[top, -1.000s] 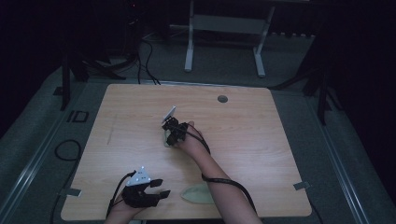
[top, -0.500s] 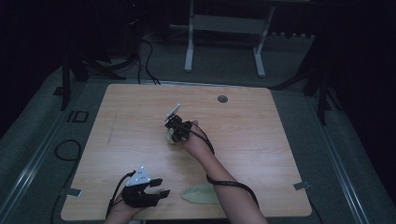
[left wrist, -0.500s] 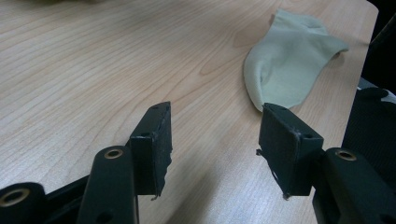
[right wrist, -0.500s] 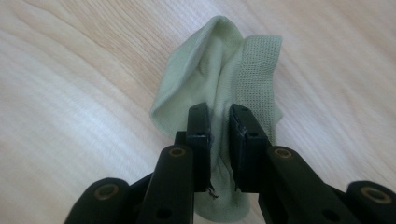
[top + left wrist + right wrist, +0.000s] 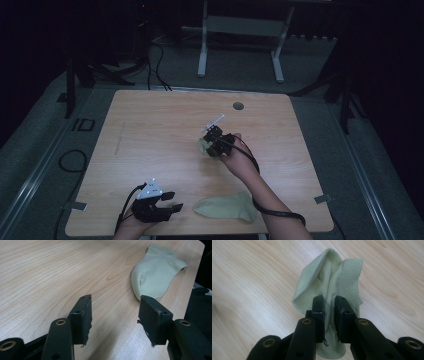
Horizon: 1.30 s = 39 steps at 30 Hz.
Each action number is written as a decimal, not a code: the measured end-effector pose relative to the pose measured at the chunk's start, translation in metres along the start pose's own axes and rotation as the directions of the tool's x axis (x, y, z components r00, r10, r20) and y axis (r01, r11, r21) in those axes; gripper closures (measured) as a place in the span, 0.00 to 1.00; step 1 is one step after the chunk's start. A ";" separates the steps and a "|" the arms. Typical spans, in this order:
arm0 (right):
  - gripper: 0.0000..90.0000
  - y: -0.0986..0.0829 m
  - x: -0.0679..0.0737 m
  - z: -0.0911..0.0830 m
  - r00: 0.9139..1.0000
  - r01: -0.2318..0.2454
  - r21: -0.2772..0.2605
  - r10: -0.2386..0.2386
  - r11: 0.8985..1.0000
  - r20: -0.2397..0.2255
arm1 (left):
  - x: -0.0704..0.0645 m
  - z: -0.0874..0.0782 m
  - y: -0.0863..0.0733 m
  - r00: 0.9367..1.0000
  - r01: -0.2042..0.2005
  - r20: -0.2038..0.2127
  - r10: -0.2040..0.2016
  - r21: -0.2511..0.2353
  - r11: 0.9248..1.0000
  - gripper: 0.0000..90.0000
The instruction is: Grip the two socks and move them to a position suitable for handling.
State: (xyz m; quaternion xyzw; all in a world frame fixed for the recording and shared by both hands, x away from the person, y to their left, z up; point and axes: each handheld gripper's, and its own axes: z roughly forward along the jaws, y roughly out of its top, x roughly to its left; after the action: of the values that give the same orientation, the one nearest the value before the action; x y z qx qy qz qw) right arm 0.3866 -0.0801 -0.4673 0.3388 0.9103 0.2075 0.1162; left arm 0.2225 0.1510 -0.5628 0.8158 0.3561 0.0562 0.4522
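Observation:
Two pale green socks are on a wooden table (image 5: 150, 130). My right gripper (image 5: 209, 145) is near the table's middle, shut on one sock (image 5: 203, 146). In the right gripper view that sock (image 5: 329, 277) hangs bunched from between the jaws of my right gripper (image 5: 329, 307), its ribbed cuff to the right. The other sock (image 5: 227, 207) lies flat near the front edge. My left gripper (image 5: 172, 206) rests at the front left, open, pointing at it. In the left gripper view the flat sock (image 5: 156, 272) lies just beyond the open left gripper (image 5: 115, 312).
A small round grommet (image 5: 238, 106) sits in the tabletop near the far edge. Beyond the table stand a white metal frame (image 5: 240, 30) and cables (image 5: 155, 60) on the dark floor.
My right gripper has moved slightly toward the near side and right, carrying the bunched sock with it. The left gripper and flat sock have stayed put.

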 end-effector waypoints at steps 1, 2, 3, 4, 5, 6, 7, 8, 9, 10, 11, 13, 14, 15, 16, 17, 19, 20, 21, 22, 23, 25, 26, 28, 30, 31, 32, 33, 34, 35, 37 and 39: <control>0.88 -0.005 -0.001 -0.004 1.000 -0.004 -0.008 0.004 1.000 -0.005 | -0.001 0.001 0.000 1.000 0.003 0.001 -0.003 0.002 1.000 0.49; 0.88 -0.005 -0.001 -0.004 1.000 -0.004 -0.008 0.004 1.000 -0.005 | -0.001 0.001 0.000 1.000 0.003 0.001 -0.003 0.002 1.000 0.49; 0.88 -0.014 -0.002 -0.012 1.000 -0.004 -0.015 0.004 1.000 -0.004 | -0.001 0.002 0.000 1.000 0.005 0.001 -0.005 0.004 1.000 0.49; 0.88 -0.018 -0.002 -0.014 1.000 -0.005 -0.019 0.005 1.000 -0.005 | -0.001 0.002 0.000 1.000 0.005 0.001 -0.005 0.004 1.000 0.49; 0.88 -0.018 -0.002 -0.014 1.000 -0.005 -0.019 0.005 1.000 -0.005 | -0.001 0.002 0.000 1.000 0.005 0.002 -0.005 0.005 1.000 0.49; 0.88 -0.028 -0.002 -0.018 1.000 -0.009 -0.021 0.009 1.000 -0.008 | -0.002 0.003 0.000 1.000 0.004 0.001 -0.004 0.007 1.000 0.49; 0.88 -0.028 -0.002 -0.018 1.000 -0.009 -0.021 0.009 1.000 -0.008 | -0.002 0.003 0.000 1.000 0.004 0.001 -0.004 0.007 1.000 0.49; 0.88 -0.036 -0.002 -0.018 1.000 -0.011 -0.019 0.011 1.000 -0.011 | -0.002 0.004 0.000 1.000 0.007 0.002 -0.007 0.010 1.000 0.49; 0.88 -0.041 -0.002 -0.016 1.000 -0.016 -0.019 0.016 1.000 -0.015 | -0.002 0.004 0.000 1.000 0.007 0.000 -0.007 0.011 1.000 0.49; 0.88 -0.046 -0.001 -0.014 0.999 -0.024 -0.015 0.024 1.000 -0.022 | -0.002 0.005 0.001 1.000 0.006 0.003 -0.006 0.011 1.000 0.49; 0.88 -0.050 -0.001 -0.011 0.999 -0.026 -0.011 0.026 1.000 -0.028 | -0.002 0.005 0.001 1.000 0.006 0.003 -0.006 0.011 1.000 0.49; 0.88 -0.054 0.000 -0.007 0.999 -0.032 -0.006 0.031 0.999 -0.032 | -0.003 0.006 0.001 1.000 0.007 0.003 -0.007 0.016 1.000 0.49; 0.88 -0.057 0.001 -0.003 0.999 -0.034 0.000 0.034 0.999 -0.032 | -0.003 0.007 0.001 1.000 0.008 0.006 -0.008 0.015 1.000 0.49; 0.87 -0.061 0.002 0.002 0.999 -0.034 0.010 0.035 0.999 -0.031 | -0.003 0.008 0.002 1.000 0.010 0.004 -0.010 0.020 1.000 0.49; 0.87 -0.064 0.004 0.009 0.999 -0.040 0.021 0.040 0.999 -0.031 | -0.003 0.009 0.002 1.000 0.013 0.005 -0.013 0.019 1.000 0.49; 0.87 -0.065 0.004 0.013 0.998 -0.044 0.025 0.045 0.999 -0.037 | -0.004 0.010 0.003 1.000 0.014 0.008 -0.014 0.020 1.000 0.49; 0.87 -0.066 0.006 0.020 0.999 -0.042 0.041 0.044 0.998 -0.030 | -0.004 0.011 0.004 1.000 0.011 0.007 -0.011 0.021 1.000 0.49; 0.86 -0.066 0.006 0.023 0.998 -0.046 0.045 0.047 0.998 -0.032 | -0.004 0.011 0.004 1.000 0.011 0.007 -0.011 0.021 1.000 0.49; 0.85 -0.066 0.007 0.026 0.998 -0.047 0.049 0.048 0.998 -0.027 | -0.004 0.012 0.006 1.000 0.010 0.005 -0.010 0.023 1.000 0.49; 0.85 -0.066 0.009 0.029 0.999 -0.045 0.057 0.046 0.997 -0.018 | -0.004 0.013 0.007 1.000 0.007 0.002 -0.007 0.025 1.000 0.49; 0.84 -0.066 0.010 0.032 0.999 -0.041 0.065 0.042 0.997 -0.017 | -0.004 0.013 0.008 1.000 0.003 -0.001 -0.003 0.026 1.000 0.49; 0.81 -0.068 0.013 0.036 0.999 -0.042 0.071 0.043 0.997 -0.011 | -0.004 0.014 0.011 1.000 -0.001 -0.009 0.001 0.028 1.000 0.49; 0.81 -0.068 0.013 0.036 0.999 -0.042 0.071 0.043 0.997 -0.011 | -0.004 0.014 0.011 1.000 -0.001 -0.009 0.001 0.028 1.000 0.49; 0.70 -0.069 0.017 0.037 0.998 -0.050 0.083 0.052 0.995 -0.024 | -0.004 0.017 0.017 1.000 -0.010 -0.018 0.011 0.029 1.000 0.49; 0.67 -0.068 0.018 0.034 0.996 -0.055 0.093 0.061 0.994 -0.068 | -0.003 0.020 0.023 1.000 -0.013 -0.017 0.014 0.033 0.999 0.48; 0.65 -0.068 0.019 0.030 0.997 -0.041 0.087 0.046 0.995 -0.063 | -0.003 0.022 0.026 1.000 -0.008 -0.019 0.009 0.041 0.999 0.45; 0.64 -0.066 0.019 0.025 0.998 -0.026 0.079 0.030 0.997 -0.050 | -0.003 0.025 0.030 1.000 -0.008 -0.022 0.009 0.046 0.999 0.42; 0.63 -0.064 0.018 0.020 0.999 -0.014 0.068 0.017 0.998 -0.050 | -0.004 0.028 0.034 1.000 -0.013 -0.027 0.015 0.049 0.999 0.41; 0.63 -0.062 0.017 0.015 0.999 -0.002 0.062 0.006 0.998 -0.054 | -0.005 0.032 0.040 0.999 -0.017 -0.030 0.019 0.054 0.998 0.40; 0.63 -0.059 0.015 0.009 0.998 0.025 0.053 -0.021 0.998 -0.061 | -0.005 0.035 0.044 0.999 -0.022 -0.033 0.023 0.057 0.998 0.39; 0.63 -0.053 0.012 0.003 0.995 0.080 0.046 -0.077 0.996 -0.066 | -0.005 0.043 0.054 0.999 -0.030 -0.039 0.032 0.060 0.998 0.38; 0.63 -0.050 0.010 0.001 0.993 0.101 0.046 -0.097 0.994 -0.070 | -0.004 0.049 0.063 0.998 -0.031 -0.050 0.035 0.062 0.998 0.38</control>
State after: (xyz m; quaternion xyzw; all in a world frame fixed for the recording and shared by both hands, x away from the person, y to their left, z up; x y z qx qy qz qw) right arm 0.3507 -0.1073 -0.4922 0.2888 0.9342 0.1902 0.0872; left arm 0.2729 0.0932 -0.5416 0.8332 0.3555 0.0735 0.4171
